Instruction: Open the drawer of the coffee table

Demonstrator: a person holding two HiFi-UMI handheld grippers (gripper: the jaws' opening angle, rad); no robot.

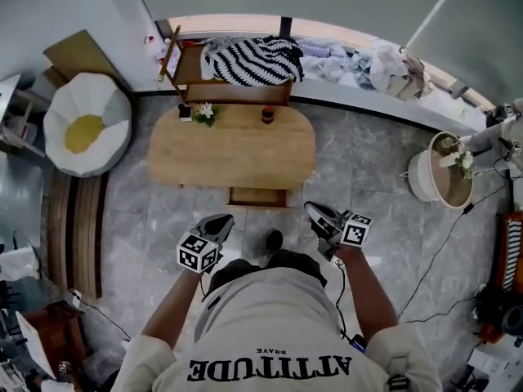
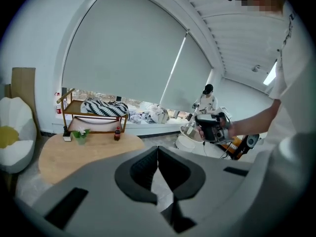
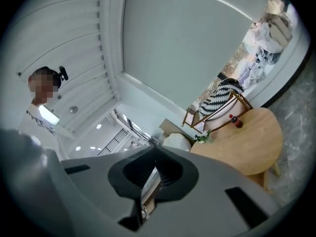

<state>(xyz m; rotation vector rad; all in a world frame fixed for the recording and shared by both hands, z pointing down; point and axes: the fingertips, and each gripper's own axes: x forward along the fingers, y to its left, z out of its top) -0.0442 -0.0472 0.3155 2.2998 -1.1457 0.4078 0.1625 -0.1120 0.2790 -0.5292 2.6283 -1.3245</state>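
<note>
Both claws shut: left gripper (image 1: 219, 225) w/ tips touching, nothing btwn them; right gripper (image 1: 317, 214) likewise closed & empty. Each hangs in front of the person's torso, well apart from the oval light-wood coffee table (image 1: 233, 149). Its shallow brown wooden drawer (image 1: 258, 196) sticks out from the table's near edge, btwn the two grippers in the head view. On the tabletop's far side: small green potted plant (image 1: 205, 113) & small dark bottle (image 1: 268, 114).
</note>
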